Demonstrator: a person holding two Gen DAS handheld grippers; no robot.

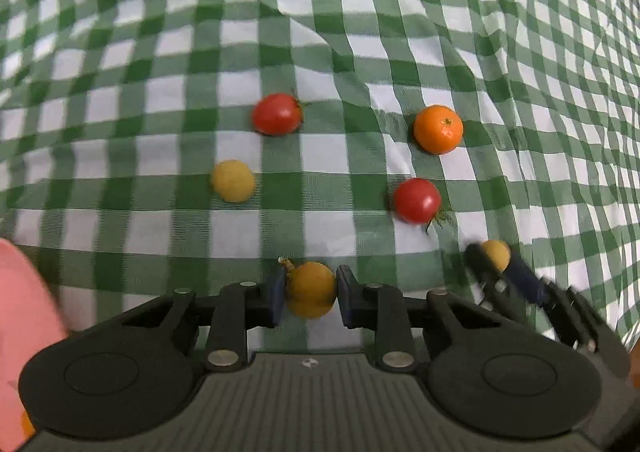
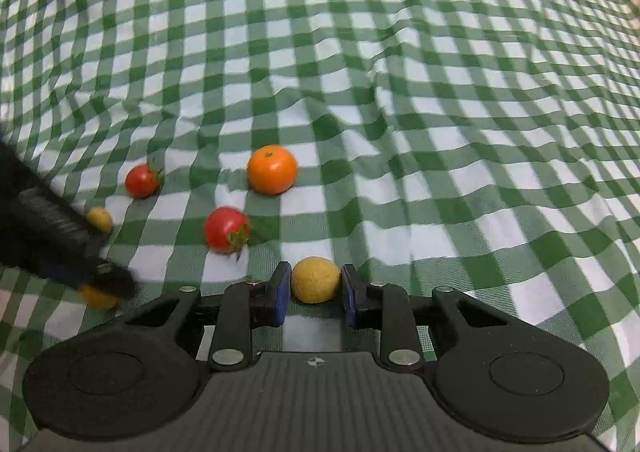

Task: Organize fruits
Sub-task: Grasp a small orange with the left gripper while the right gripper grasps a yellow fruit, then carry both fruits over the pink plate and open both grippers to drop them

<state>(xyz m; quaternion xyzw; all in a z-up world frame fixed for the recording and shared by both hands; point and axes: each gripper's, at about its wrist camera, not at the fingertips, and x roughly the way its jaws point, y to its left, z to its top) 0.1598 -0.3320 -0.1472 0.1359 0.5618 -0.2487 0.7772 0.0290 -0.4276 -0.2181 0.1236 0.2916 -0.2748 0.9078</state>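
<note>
A rumpled green-and-white checked cloth (image 1: 320, 32) covers the desk. At my left claw's nine o'clock sits a pink plate's rim (image 1: 24, 312), an orange bit peeking beneath. My left claw (image 1: 311, 292) brackets a round yellow-orange fruit (image 1: 311, 289); I can't tell if it's clamped. My right claw (image 2: 315, 286) likewise flanks a dull yellow ball-like fruit (image 2: 315, 279). Two red tomatoes, a tangerine (image 2: 272, 169) and another yellow fruit remain loose: I judge sorting barely begun.

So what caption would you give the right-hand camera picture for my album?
Right claw straddles a yellow fruit on the green checked cloth, tomatoes and an orange beyond.
</note>
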